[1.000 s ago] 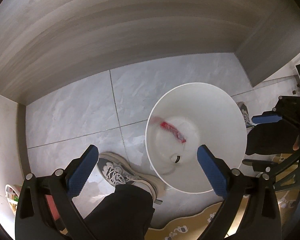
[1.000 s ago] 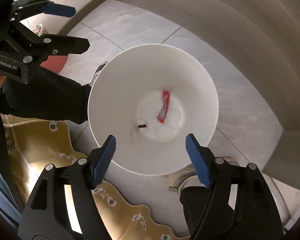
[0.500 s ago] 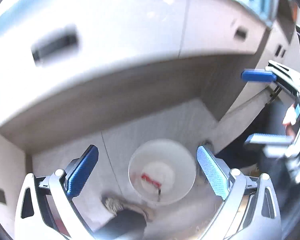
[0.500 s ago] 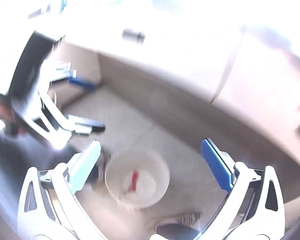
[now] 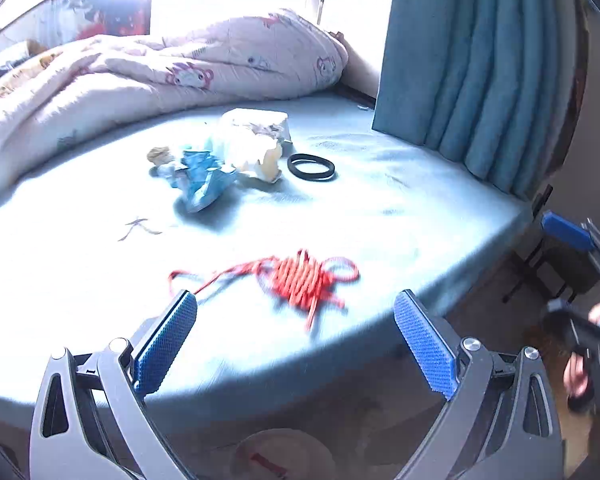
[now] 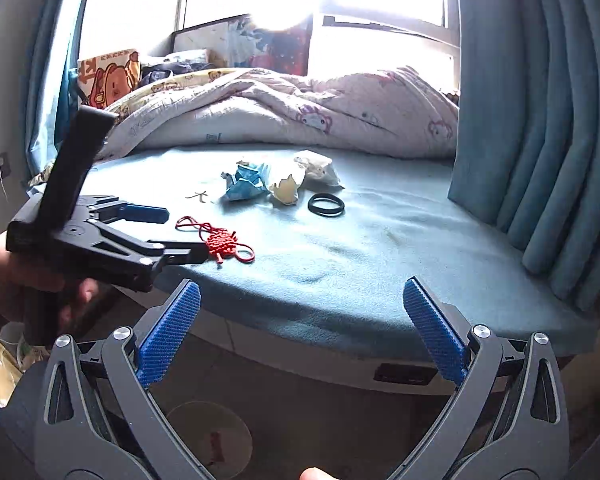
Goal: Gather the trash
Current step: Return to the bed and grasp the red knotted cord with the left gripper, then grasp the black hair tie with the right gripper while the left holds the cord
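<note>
Left wrist view: the left gripper (image 5: 296, 344) stands with its blue-padded jaws wide apart and nothing between them, above the near edge of a bed with a light blue sheet (image 5: 400, 216). A red knotted cord ornament (image 5: 304, 280) lies on the sheet just beyond the fingertips. Farther off sit a crumpled blue paper wrapper (image 5: 202, 176), a torn cream-coloured paper scrap (image 5: 264, 160) and, to their right, a black rubber ring (image 5: 311, 166). A pink patterned quilt (image 5: 160, 72) is bunched along the far side, and a teal curtain (image 5: 480, 68) hangs at right. Below, on the floor, the white round bin (image 5: 284, 456) shows dimly with a red scrap inside. The right gripper (image 5: 580, 272) appears at the right edge.

Right wrist view: the right gripper (image 6: 302, 332) is spread wide and empty, near the bed's edge. At left, a hand (image 6: 28, 280) holds the left gripper (image 6: 180, 236), its fingers spread beside the red ornament (image 6: 220, 242). The blue wrapper (image 6: 246, 186), cream scrap (image 6: 288, 190) and black ring (image 6: 326, 205) lie farther back, and the bin (image 6: 208, 436) stands on the floor below.
</note>
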